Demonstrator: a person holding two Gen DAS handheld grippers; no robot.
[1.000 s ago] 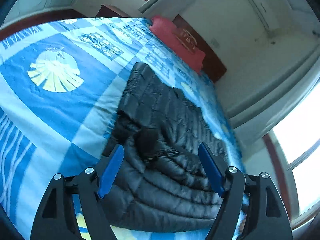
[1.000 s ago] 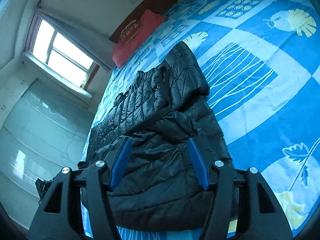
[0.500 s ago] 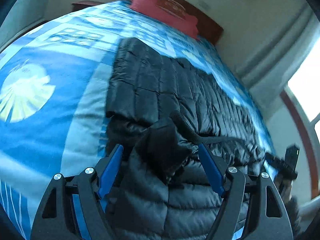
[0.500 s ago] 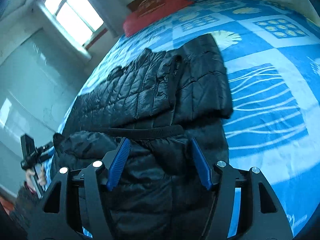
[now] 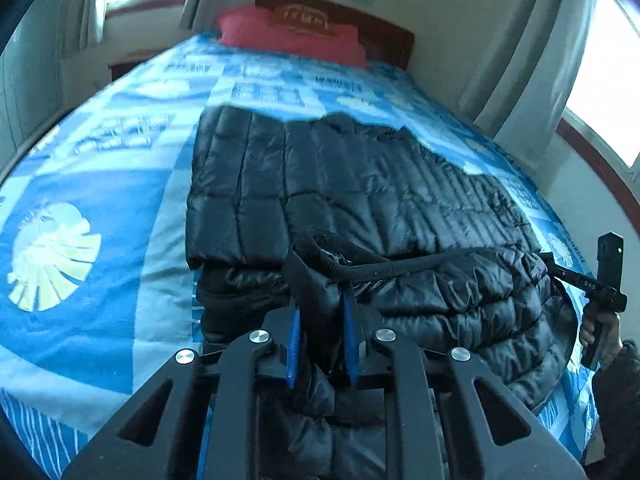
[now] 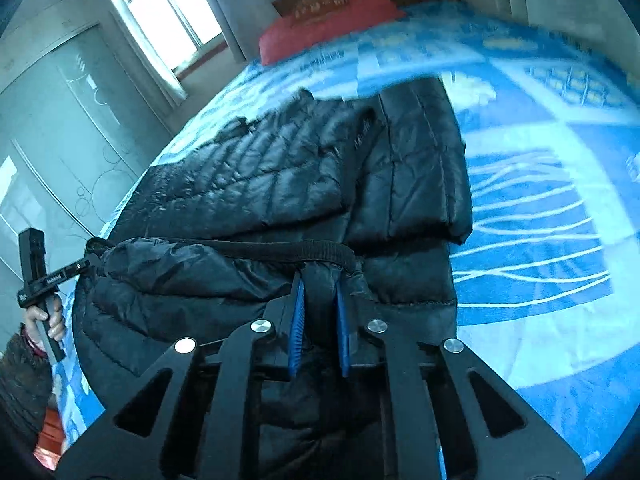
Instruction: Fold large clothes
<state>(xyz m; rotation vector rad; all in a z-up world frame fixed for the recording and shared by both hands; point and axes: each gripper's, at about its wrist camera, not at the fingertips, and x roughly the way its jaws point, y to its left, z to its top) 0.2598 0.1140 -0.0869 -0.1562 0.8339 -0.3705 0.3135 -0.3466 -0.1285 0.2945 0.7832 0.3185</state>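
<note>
A large black quilted down jacket [image 5: 360, 184] lies on the bed, partly folded, and also shows in the right wrist view [image 6: 280, 176]. My left gripper [image 5: 320, 304] is shut on the jacket's near edge at one end of its black ribbed hem band [image 5: 400, 266]. My right gripper [image 6: 319, 288] is shut on the same near edge below the hem band [image 6: 280, 248]. Each gripper appears in the other's view, at the far end of the raised edge: the right one [image 5: 600, 284] and the left one [image 6: 44, 276].
The bed carries a blue and white patterned quilt [image 5: 92, 200], also seen in the right wrist view [image 6: 540, 216]. A red pillow [image 5: 292, 38] lies at the dark wooden headboard [image 5: 384, 30]. Windows with curtains [image 6: 168, 12] and a frosted cabinet door [image 6: 68, 140] stand beside the bed.
Both grippers have closed from open onto the jacket's near edge. Both views have swung to look along the bed, and the hem edge is now lifted between the grippers.
</note>
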